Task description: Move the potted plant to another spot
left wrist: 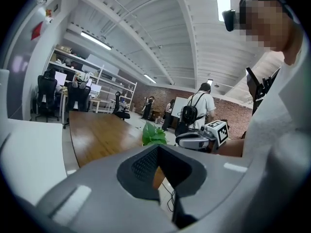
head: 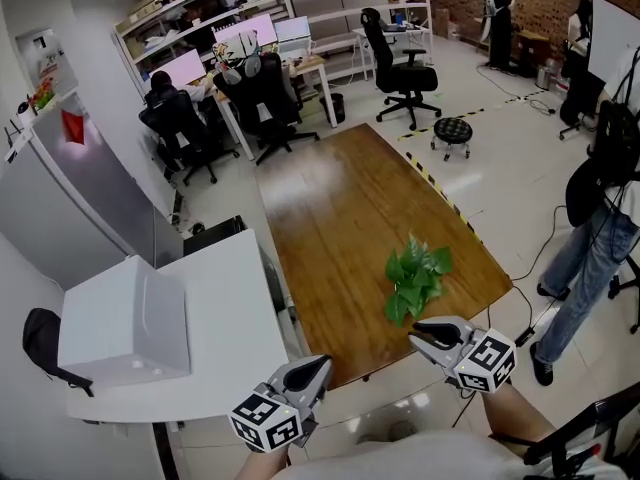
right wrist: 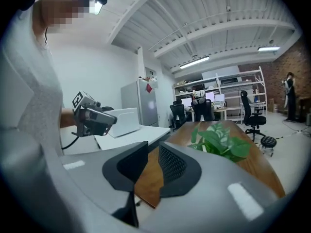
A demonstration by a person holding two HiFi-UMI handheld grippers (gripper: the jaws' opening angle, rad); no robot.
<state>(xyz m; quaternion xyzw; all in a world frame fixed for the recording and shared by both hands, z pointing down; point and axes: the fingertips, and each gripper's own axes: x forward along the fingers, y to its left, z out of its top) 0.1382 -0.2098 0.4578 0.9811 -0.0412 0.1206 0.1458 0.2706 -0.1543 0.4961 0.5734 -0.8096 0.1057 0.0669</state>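
Green leaves marked the potted plant point(head: 415, 276), which stood near the lower right corner of the long wooden surface point(head: 330, 208), right of centre in the head view. The foliage covered the pot, so I could not make out its rim or walls from above. My right tool point(head: 420, 334) sat at the bottom right of the frame, its tips pointing up and left at the plant, close to the lowest leaves but not touching them. In its own view its jaws stood slightly spread, with only bare wood showing in the gap and the plant just beyond, to the right of the jaw line. My left tool point(head: 320, 366) hung lower and further left, off the near edge of the surface and clearly further from the plant. Its jaws looked pressed together on nothing. I judged the right tool the nearer one for the pick, needing a short reach forward and a wider spread to take the pot under the leaves.
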